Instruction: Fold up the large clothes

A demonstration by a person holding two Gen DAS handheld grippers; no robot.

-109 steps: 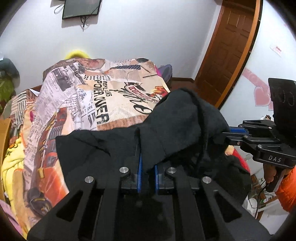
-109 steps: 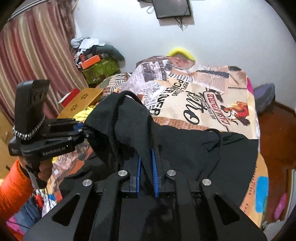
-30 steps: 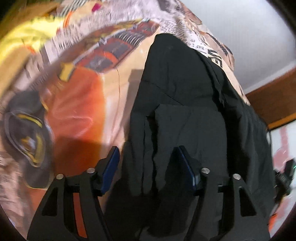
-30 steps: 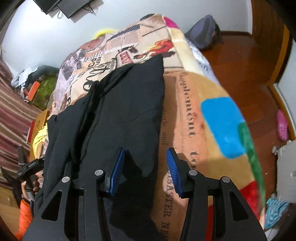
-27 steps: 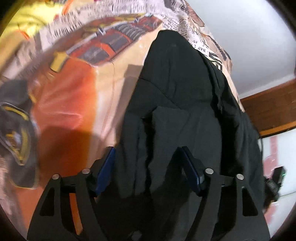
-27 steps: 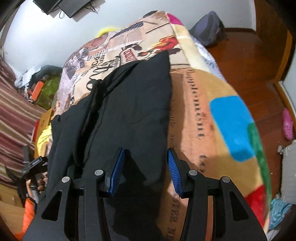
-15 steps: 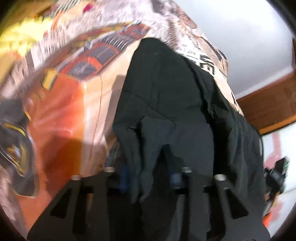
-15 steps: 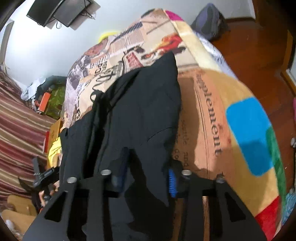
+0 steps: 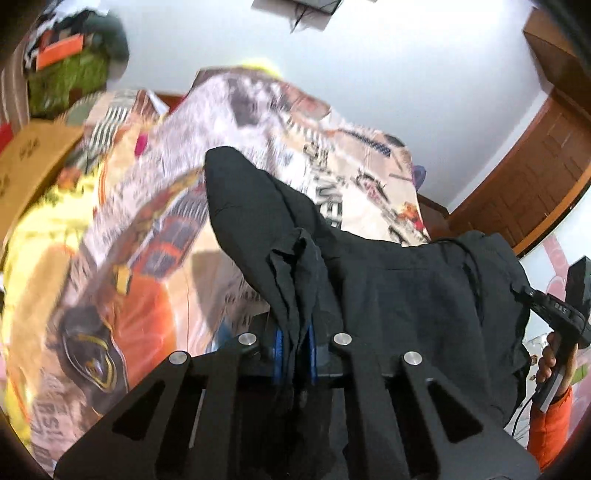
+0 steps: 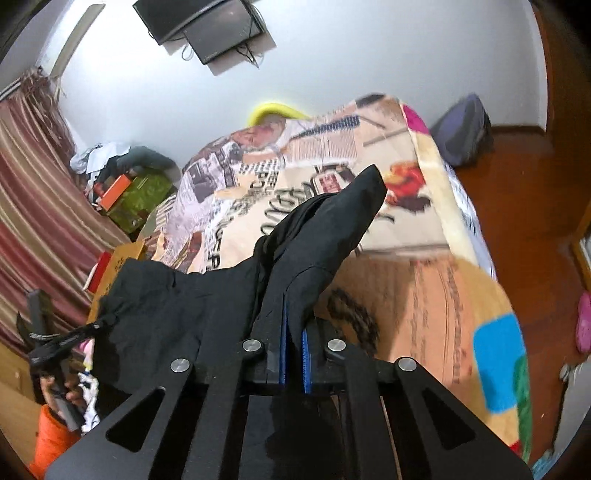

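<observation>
one black garment [image 9: 424,295] | bunched, creased | draped over printed blanket [image 9: 147,258]

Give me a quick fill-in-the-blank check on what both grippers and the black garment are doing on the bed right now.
1. The left gripper, its jaws closing, pinches the ____ fabric garment.
2. The right gripper is ____ on that same garment.
3. The garment's far end rests on the printed ____ that covers the bed.
4. A dark flat screen hangs on the white ____.

Missing words: black; shut; blanket; wall
</observation>
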